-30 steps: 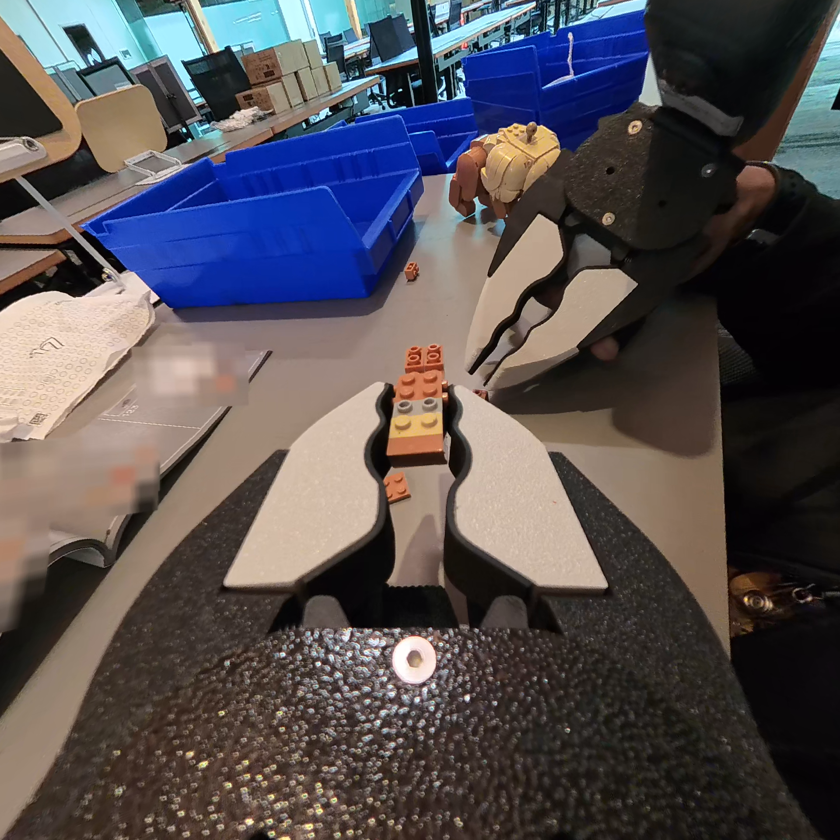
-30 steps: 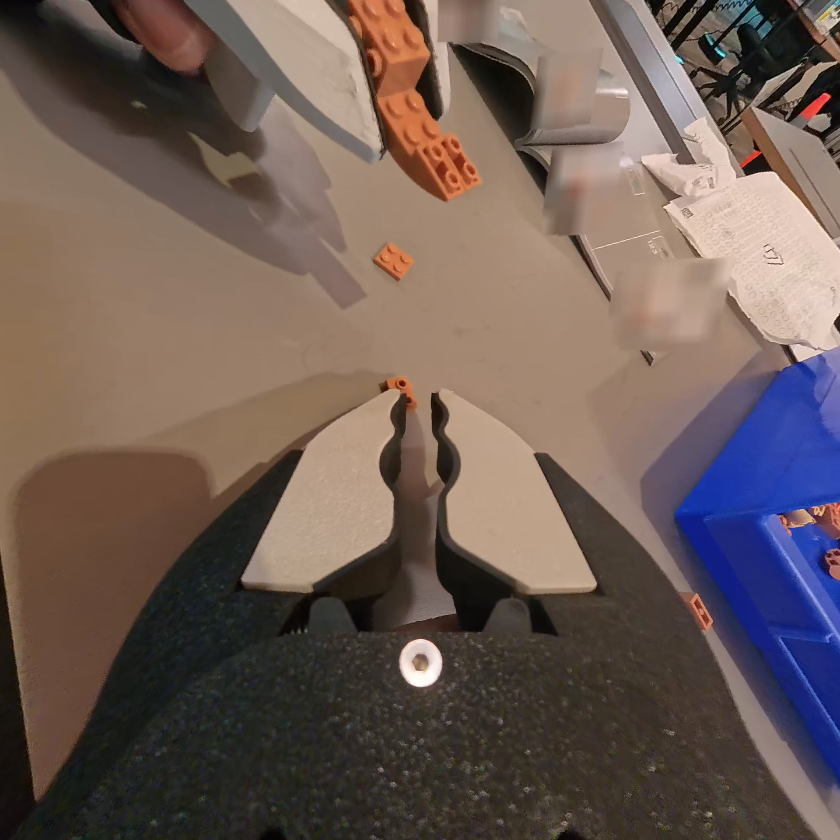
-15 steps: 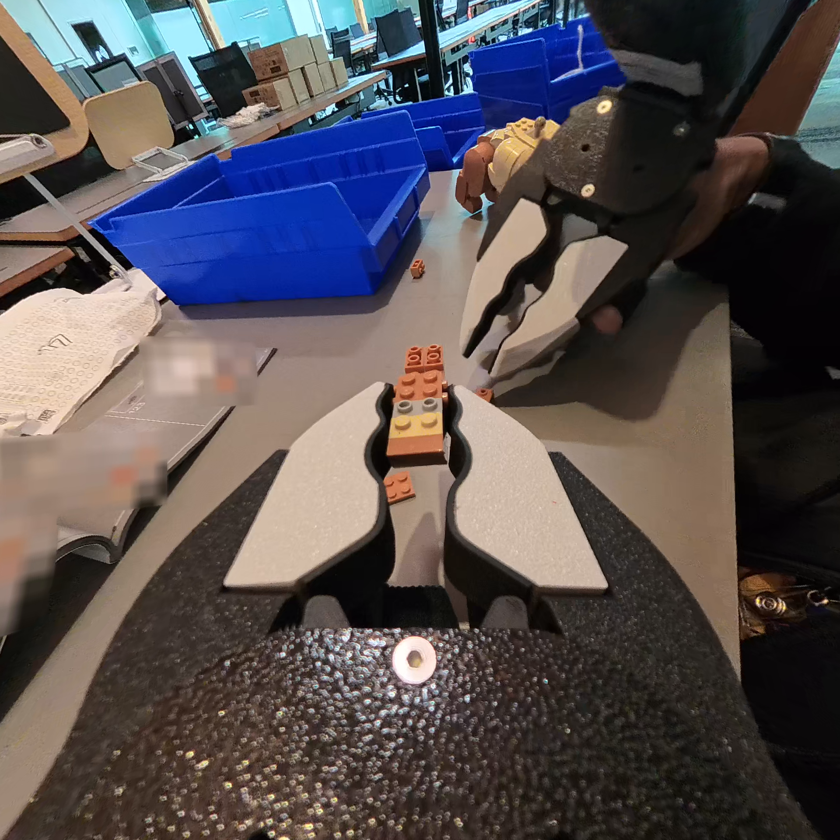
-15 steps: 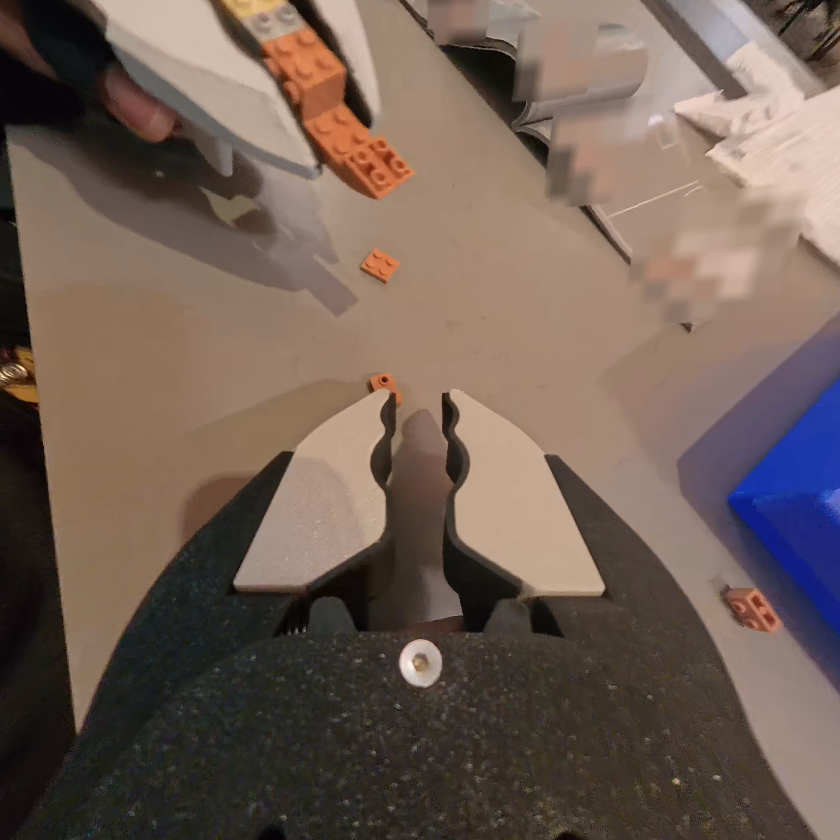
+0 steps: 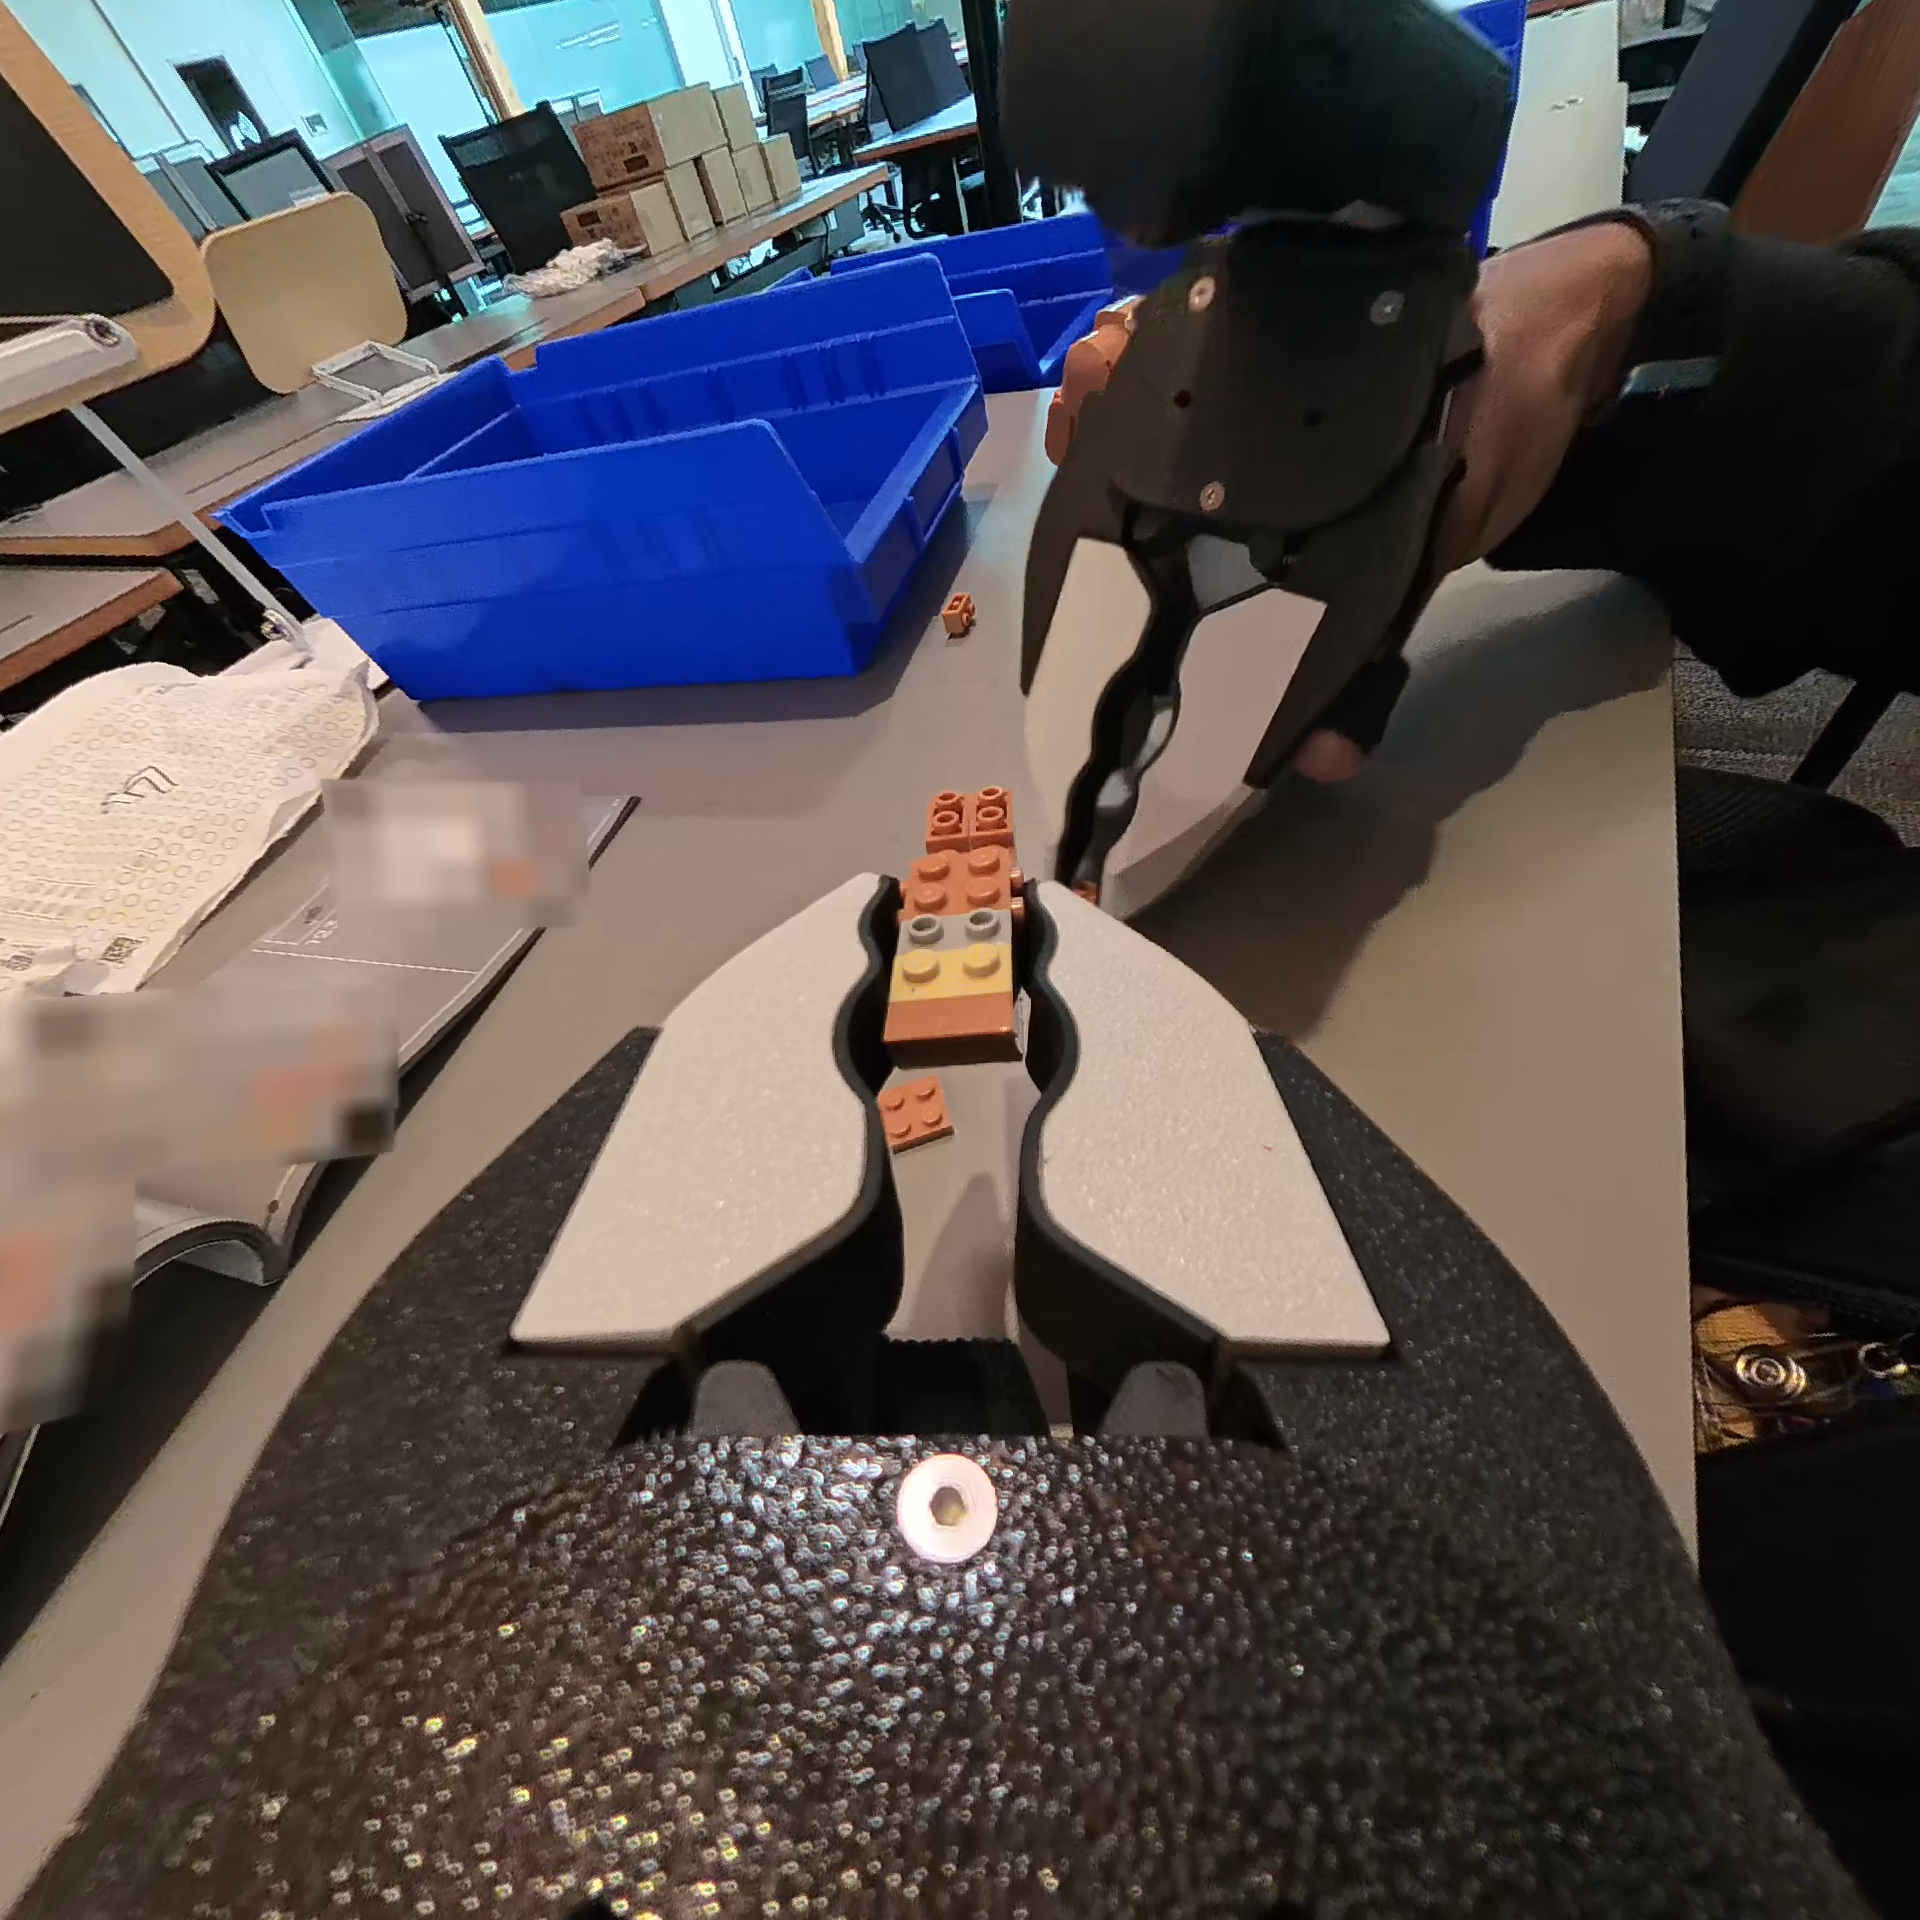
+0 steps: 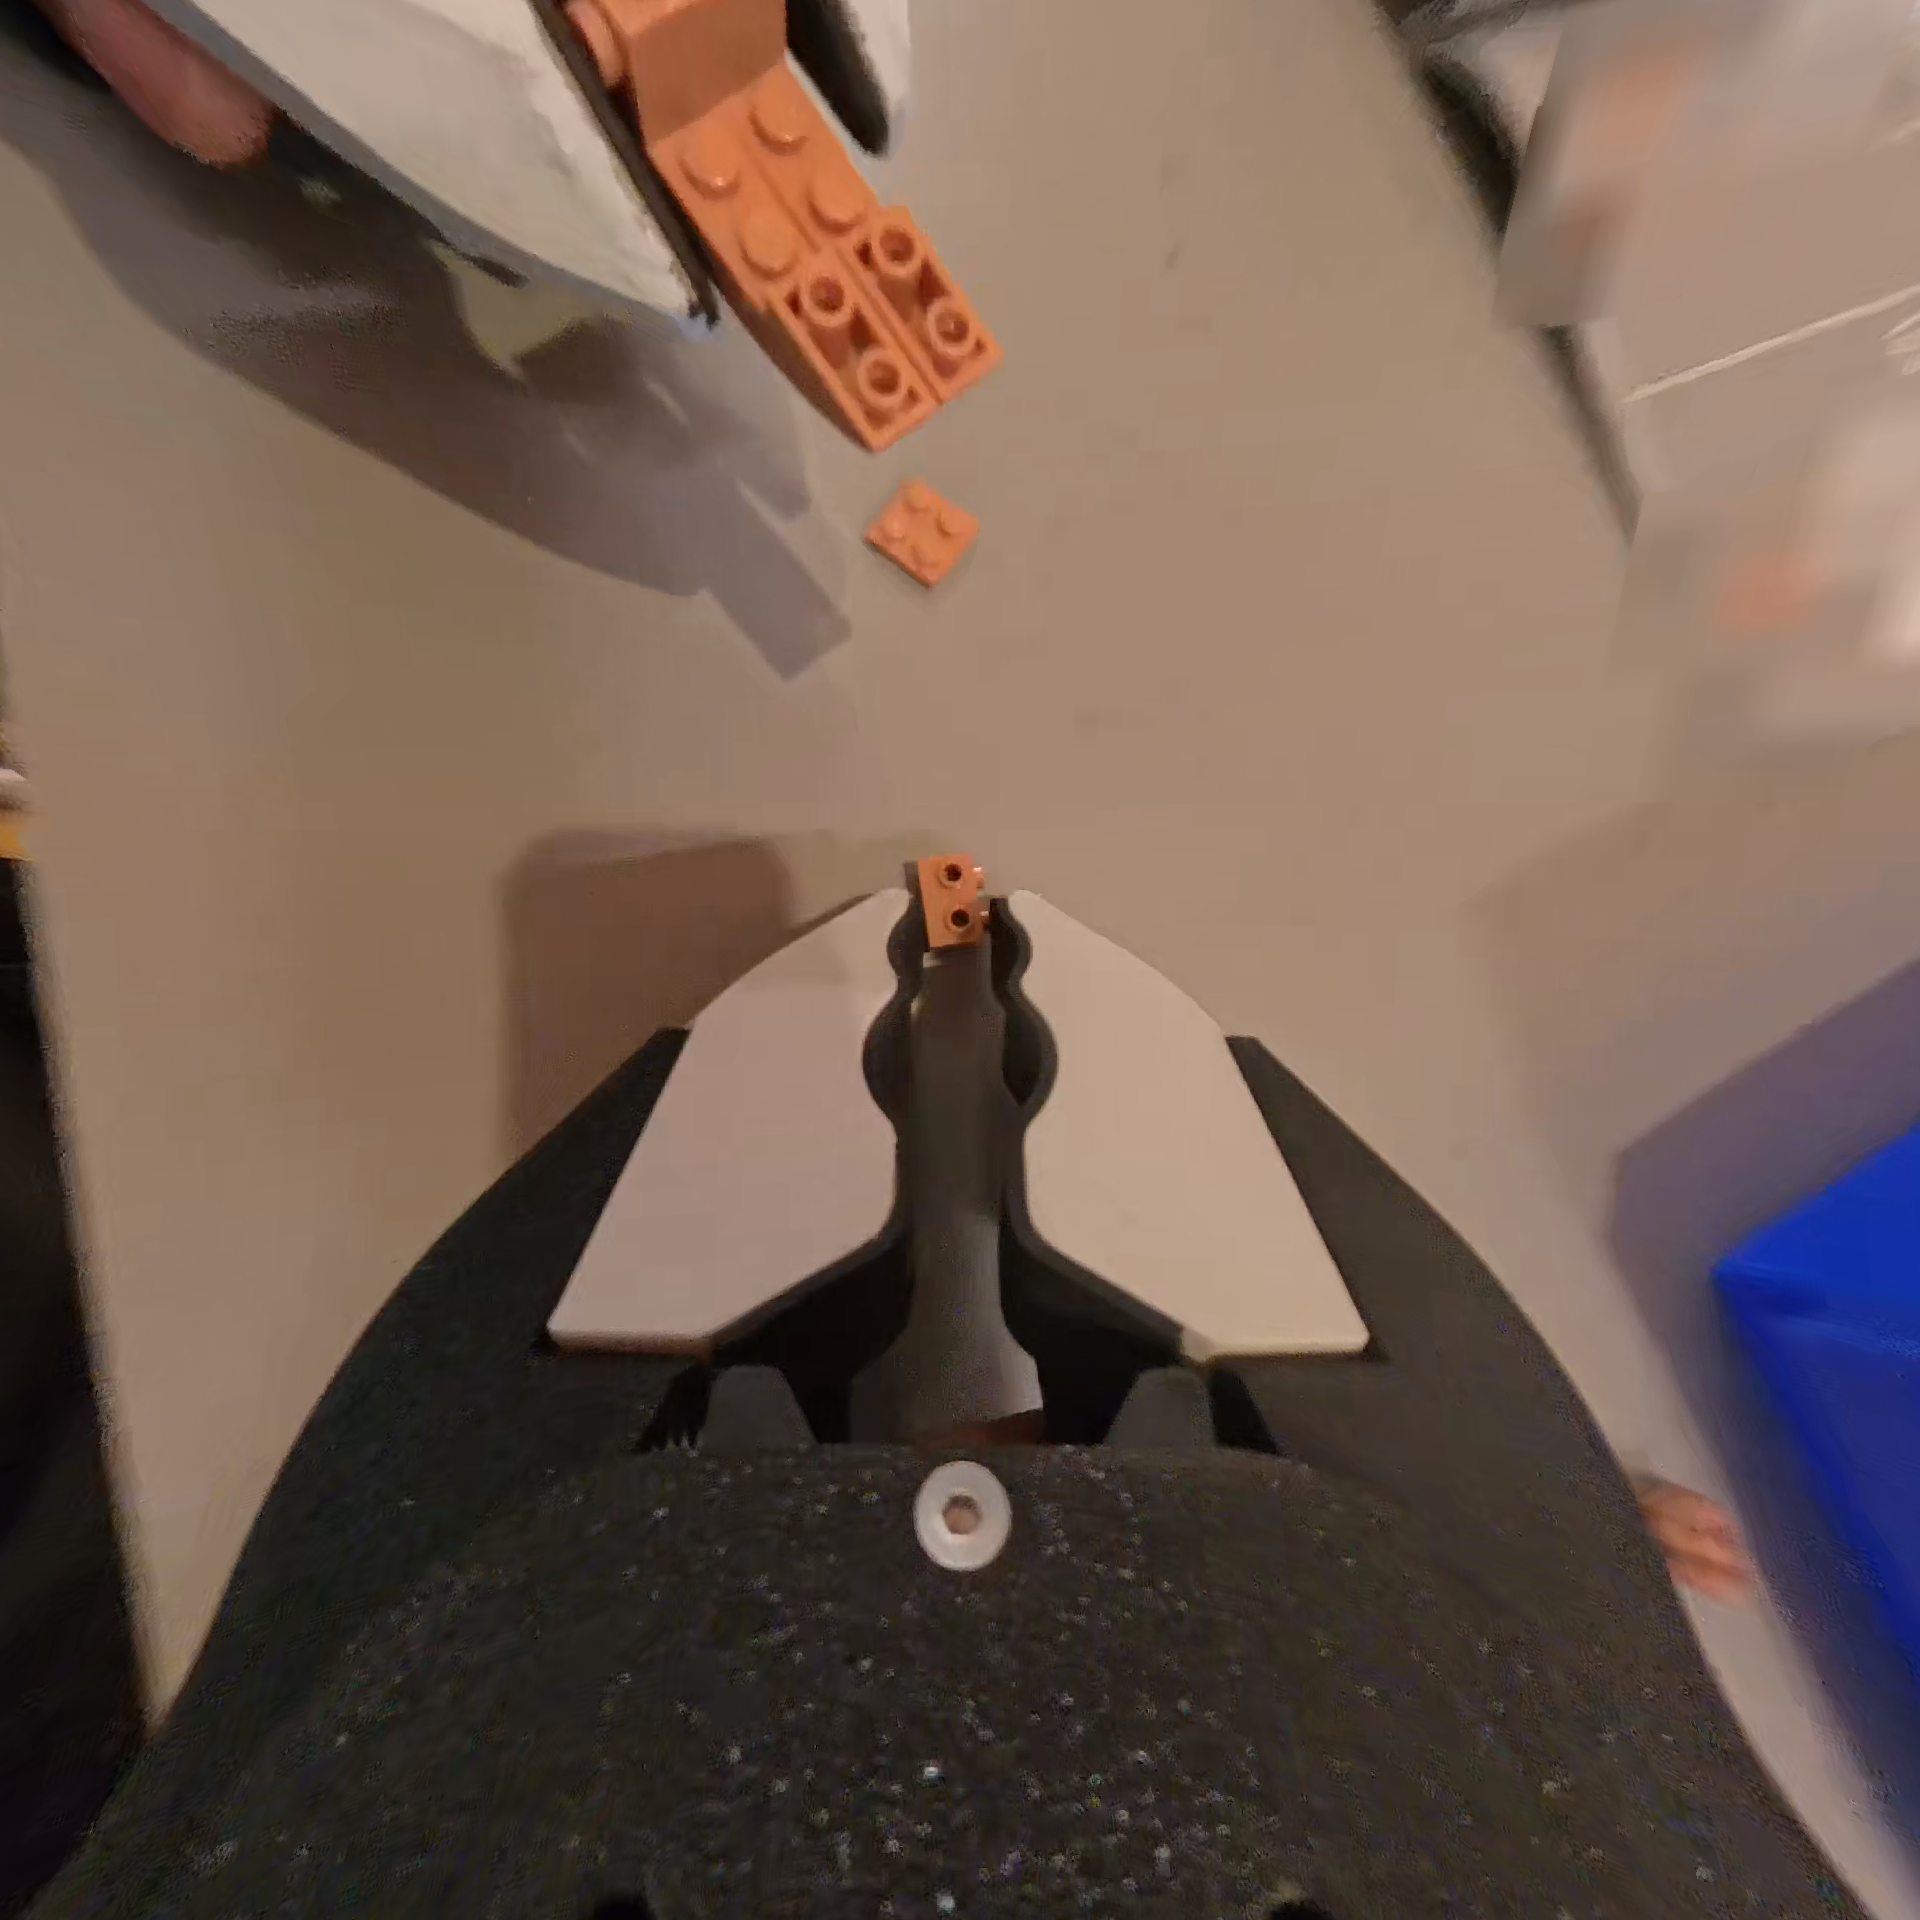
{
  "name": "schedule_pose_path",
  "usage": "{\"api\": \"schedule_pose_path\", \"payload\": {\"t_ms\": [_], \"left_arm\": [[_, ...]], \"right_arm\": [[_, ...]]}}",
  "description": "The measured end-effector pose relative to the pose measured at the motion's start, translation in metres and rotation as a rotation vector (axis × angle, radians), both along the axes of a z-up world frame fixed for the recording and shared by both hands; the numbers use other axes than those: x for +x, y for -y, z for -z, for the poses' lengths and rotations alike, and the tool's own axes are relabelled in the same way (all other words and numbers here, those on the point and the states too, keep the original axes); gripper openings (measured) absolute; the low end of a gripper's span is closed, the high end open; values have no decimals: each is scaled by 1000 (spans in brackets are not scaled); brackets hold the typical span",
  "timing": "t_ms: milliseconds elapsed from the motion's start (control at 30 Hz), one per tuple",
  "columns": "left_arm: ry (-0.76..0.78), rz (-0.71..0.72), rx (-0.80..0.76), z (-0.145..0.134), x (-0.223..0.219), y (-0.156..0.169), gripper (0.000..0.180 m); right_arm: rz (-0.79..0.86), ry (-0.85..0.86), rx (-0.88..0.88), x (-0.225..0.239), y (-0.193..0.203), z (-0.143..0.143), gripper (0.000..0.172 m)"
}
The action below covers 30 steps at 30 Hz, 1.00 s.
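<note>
So the thing everything hangs off here is the stubby multi-colour stack of plastic building bricks [image 5: 954,951] (orange-brown at the front and underneath, a grey and a tan plate on top), which the left gripper [image 5: 954,914] has clamped between its two light-grey fingers, both pads hard against the sides. Its long axis runs straight out along the fingers, away from the left camera, and the end with the two small orange studded pieces pokes out past the fingertips. Off that free end, just to the right of the stack, sits the right gripper [image 6: 954,909], tipped steeply down at the grey tabletop [image 6: 312,727] with its tips nearly on it. It's closed down narrow on a tiny orange two-stud brick [image 6: 949,902], pinched right at the very tips, so only a sliver of it is actually between the pads and the rest sticks forward. From the right camera the stack is up ahead and a bit left, slanting across the view, so the tiny brick is near the stack's tip but not touching it. Right under the stack, on the table, lies a loose flat orange square plate with four studs [image 5: 916,1112], apart from both grippers. Well beyond the stack, to its left, there's a big blue plastic bin [image 5: 623,520] with another small orange piece [image 5: 959,615] lying by its corner.
</note>
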<state>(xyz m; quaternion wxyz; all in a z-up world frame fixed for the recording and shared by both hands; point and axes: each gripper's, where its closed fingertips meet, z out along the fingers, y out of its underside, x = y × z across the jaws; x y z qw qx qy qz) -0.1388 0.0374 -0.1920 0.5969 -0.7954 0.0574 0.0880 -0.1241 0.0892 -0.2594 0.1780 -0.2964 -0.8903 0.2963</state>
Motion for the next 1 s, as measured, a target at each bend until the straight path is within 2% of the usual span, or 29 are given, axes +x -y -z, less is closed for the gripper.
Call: {"api": "schedule_pose_path", "payload": {"t_ms": [100, 200, 333, 433, 567, 700, 900, 1000], "left_arm": [[-3, -3, 0, 0, -1, 0, 21], [-5, -4, -5, 1, -1, 0, 21], [-15, -1, -7, 1, 0, -1, 21], [-14, -4, -6, 1, 0, 0, 21], [-13, -7, -10, 2, -1, 0, 21], [-18, 0, -17, 3, 0, -1, 21], [-25, 18, -37, 6, 3, -2, 21], [-38, 33, -52, 8, 6, -2, 21]], "right_arm": [[-63, -311, 237, -10, -10, -18, 13], [-196, -473, 398, 9, -6, -26, 29], [-195, -376, 363, 29, -13, -18, 34], [-132, -277, 275, 28, -25, -13, 34], [-127, -144, 120, 33, -28, -9, 32], [-77, -75, 15, 28, -35, -13, 29], [-179, -66, 71, 34, -41, -4, 29], [-186, -79, 81, 30, -37, 0, 19]]}}
